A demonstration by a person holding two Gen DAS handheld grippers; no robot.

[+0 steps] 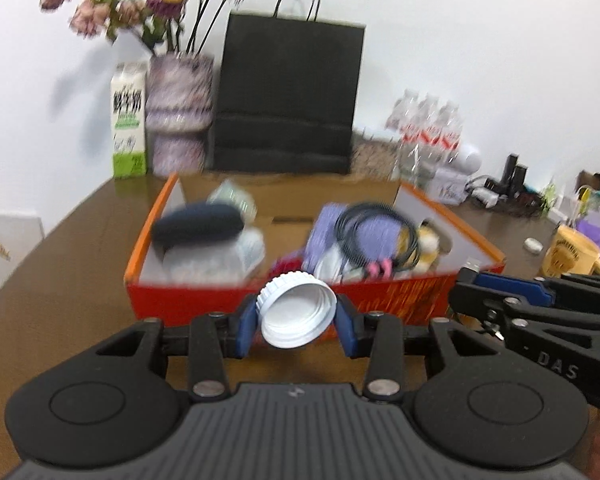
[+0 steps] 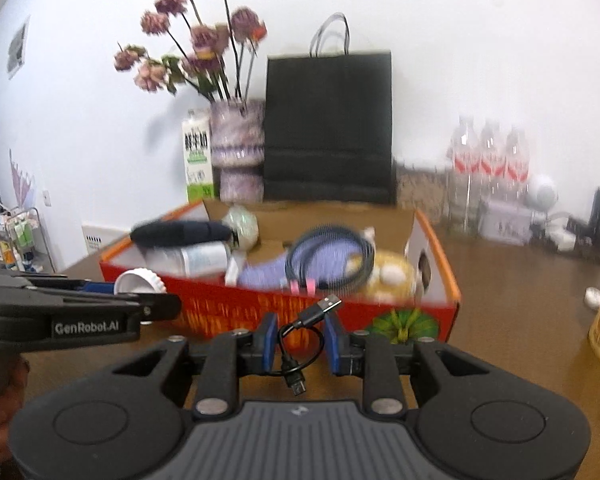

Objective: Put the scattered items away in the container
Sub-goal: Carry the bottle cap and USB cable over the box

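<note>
A white screw-on jar lid (image 1: 298, 310) sits clamped by its rim between the blue pads of the left gripper (image 1: 298, 326), tilted with its hollow underside facing back toward the camera, held above the brown table (image 1: 60, 280) just short of the near wall of the red-and-orange cardboard box (image 1: 188, 304). To its right, the right gripper (image 2: 300, 338) is closed on a short black USB cable (image 2: 302, 344); the loop is pinched between the pads, one plug sticking up ahead of the fingers and the other dangling below them, also just short of the box's near wall.

Ahead of both tools, the box already holds a dark rolled item (image 1: 198, 226), a pale bottle lying on its side (image 2: 196, 258), a coiled black cable (image 1: 374, 236) lying on lavender cloth (image 1: 328, 228), and a yellow plush toy (image 2: 392, 274).

The lid is gripped only across its edge and at a slant, so a jolt or a brush against the box wall could twist it free, probably onto the table. The cable's hanging plug looks likely to catch on the near rim if the right gripper crosses too low. The two tools are side by side and near each other, so a simultaneous reach risks a knock.

Beyond the near wall, bare cardboard shows in the middle of the box, between the bottle and the cloth, the best landing room. A yellow mug (image 1: 572, 254) stands off to the right; a black paper bag (image 1: 288, 96), a vase of dried flowers (image 1: 178, 112) and a milk carton (image 1: 129, 120) stand behind the box, well clear.
</note>
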